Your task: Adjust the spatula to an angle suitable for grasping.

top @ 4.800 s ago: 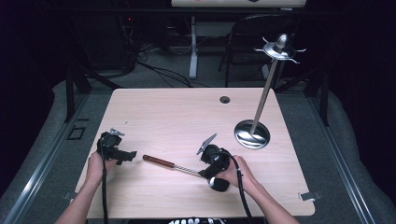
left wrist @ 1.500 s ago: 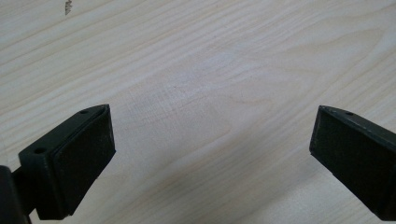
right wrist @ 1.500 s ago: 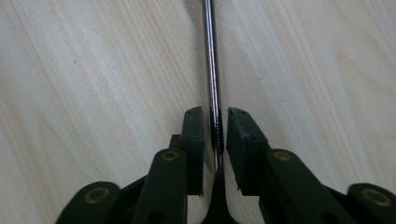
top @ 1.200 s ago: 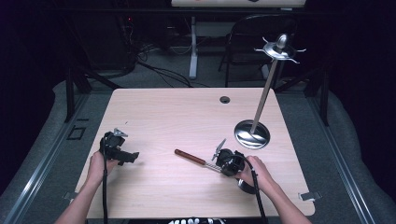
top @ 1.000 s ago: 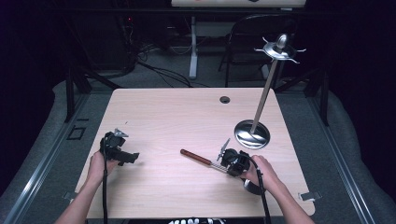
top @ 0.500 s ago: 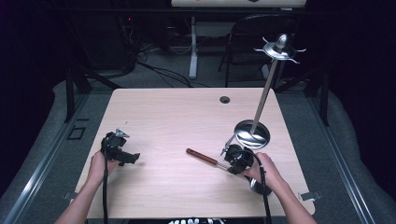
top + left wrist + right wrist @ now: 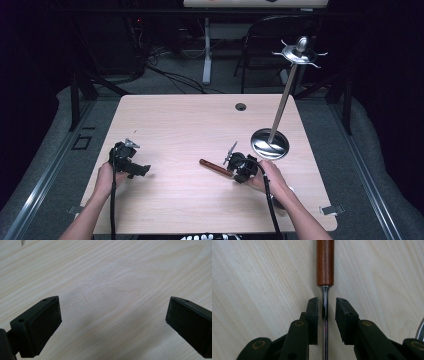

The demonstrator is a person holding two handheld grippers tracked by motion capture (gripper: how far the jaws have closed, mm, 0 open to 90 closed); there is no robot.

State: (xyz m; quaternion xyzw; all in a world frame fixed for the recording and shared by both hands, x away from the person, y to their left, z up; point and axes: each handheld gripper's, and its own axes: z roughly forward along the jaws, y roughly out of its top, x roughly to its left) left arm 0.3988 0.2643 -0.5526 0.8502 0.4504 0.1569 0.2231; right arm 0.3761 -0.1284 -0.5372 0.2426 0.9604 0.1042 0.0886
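While the left tongs (image 7: pixel 113 322) gape empty, the right tongs (image 7: pixel 326 320) loosely straddle the utensil's (image 7: pixel 325 262) shaft, just closing.

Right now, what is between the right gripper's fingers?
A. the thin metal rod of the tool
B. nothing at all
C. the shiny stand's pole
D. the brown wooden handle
A: in the right gripper view the thin metal rod runs between the right gripper's fingers, with the wooden handle past their tips.

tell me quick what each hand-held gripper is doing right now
Left hand-held gripper: open, nothing between its jaws.
Right hand-held gripper: open, jaws have just been closing around the metal shaft of the wooden-handled tool, a gap on one side.
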